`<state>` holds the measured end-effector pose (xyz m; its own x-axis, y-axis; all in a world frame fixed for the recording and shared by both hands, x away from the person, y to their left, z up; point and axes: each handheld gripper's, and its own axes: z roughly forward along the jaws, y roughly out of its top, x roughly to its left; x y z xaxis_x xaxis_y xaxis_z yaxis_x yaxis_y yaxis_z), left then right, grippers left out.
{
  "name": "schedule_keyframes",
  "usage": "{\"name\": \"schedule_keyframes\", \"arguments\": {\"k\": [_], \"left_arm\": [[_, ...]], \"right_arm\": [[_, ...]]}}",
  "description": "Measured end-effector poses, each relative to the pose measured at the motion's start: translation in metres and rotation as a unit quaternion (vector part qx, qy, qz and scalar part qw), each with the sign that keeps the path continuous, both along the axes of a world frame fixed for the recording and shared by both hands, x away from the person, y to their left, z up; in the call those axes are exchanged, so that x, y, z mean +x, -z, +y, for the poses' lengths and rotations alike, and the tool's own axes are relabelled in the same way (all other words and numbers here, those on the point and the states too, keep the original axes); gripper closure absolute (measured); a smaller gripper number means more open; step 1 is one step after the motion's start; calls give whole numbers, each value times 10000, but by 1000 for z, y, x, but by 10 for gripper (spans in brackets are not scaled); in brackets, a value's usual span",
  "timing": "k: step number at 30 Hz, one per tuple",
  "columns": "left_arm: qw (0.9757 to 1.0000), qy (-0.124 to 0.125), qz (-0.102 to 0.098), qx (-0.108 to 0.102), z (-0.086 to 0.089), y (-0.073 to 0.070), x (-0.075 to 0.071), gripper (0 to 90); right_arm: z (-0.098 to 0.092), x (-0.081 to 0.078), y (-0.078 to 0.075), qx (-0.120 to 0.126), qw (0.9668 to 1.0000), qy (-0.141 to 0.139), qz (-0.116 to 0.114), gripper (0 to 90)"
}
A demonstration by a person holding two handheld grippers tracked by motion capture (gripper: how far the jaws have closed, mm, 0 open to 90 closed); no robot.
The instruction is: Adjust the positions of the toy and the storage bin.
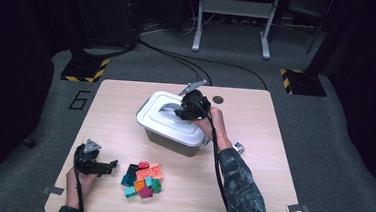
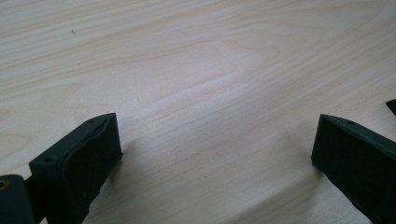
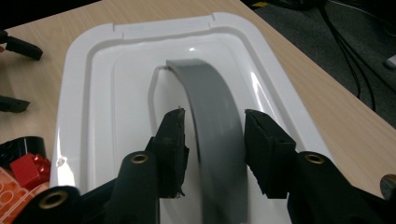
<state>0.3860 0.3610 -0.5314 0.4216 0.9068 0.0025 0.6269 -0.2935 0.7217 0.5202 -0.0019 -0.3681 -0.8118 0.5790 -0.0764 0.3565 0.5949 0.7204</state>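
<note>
A white plastic box (image 1: 171, 137) stands in the middle of the table, closed by a white lid (image 3: 107, 93) with an arched grey handle (image 3: 210, 93). My right gripper (image 3: 215, 135) reaches over the lid from the right, one jaw on each side of the handle. A thin gap shows at the left pad, so the jaws are open and only straddle it. My left gripper (image 1: 114, 166) rests on the wood at the front left, jaws wide open over bare tabletop (image 2: 201, 93). A pile of coloured bricks (image 1: 143, 179) lies just right of it.
A small white and blue object (image 1: 238, 148) lies on the table right of the box, by the person's right forearm. A dark round hole (image 1: 218, 99) sits near the table's far edge. Cables and stand feet are on the floor beyond the table.
</note>
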Motion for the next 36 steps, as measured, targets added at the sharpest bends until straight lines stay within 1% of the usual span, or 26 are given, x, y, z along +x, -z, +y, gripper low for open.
{"name": "schedule_keyframes", "arguments": {"k": [1,2,3,4,6,8,12,13,16,18,19,23,25,28,30,31,36], "left_arm": [[10000,4,12,2,0,0,0,12],[10000,4,12,2,0,0,0,12],[10000,4,11,2,0,0,0,12],[10000,8,10,5,0,0,0,13],[10000,5,12,3,0,0,0,12],[10000,3,10,1,0,0,0,12],[10000,4,11,2,0,0,0,12],[10000,5,12,4,0,0,0,12],[10000,3,10,2,0,0,0,12],[10000,-15,-9,4,0,0,0,13],[10000,-5,14,6,0,0,0,12],[10000,-20,-13,2,0,0,0,12],[10000,-10,0,2,0,0,0,13],[10000,-18,-4,8,0,0,0,12],[10000,-11,6,6,0,0,0,13],[10000,-21,-9,5,0,0,0,12],[10000,-22,-12,4,0,0,0,12]], "right_arm": [[5,4,-3,17,10000,-62,6,601],[5,4,-3,17,10000,-62,6,601],[9,8,-5,-11,9999,-98,67,601],[11,9,-5,-35,9999,-156,53,599],[15,12,-2,-185,9996,-222,-37,602],[17,13,-1,-271,9993,-245,-39,624],[15,14,1,-243,9994,-240,10,639],[15,13,1,-238,9995,-181,83,642],[16,11,0,-249,9996,-101,119,649],[18,8,-1,-291,9994,-24,200,660],[19,5,-2,-303,9992,32,242,668],[20,-1,-1,-254,9990,237,273,670],[20,-5,-2,-210,9985,375,333,670],[20,-10,-1,-147,9978,538,353,671],[19,-12,-1,-161,9975,576,363,671],[18,-16,-1,-98,9971,653,388,671],[17,-21,-1,-80,9967,685,423,672]]}}
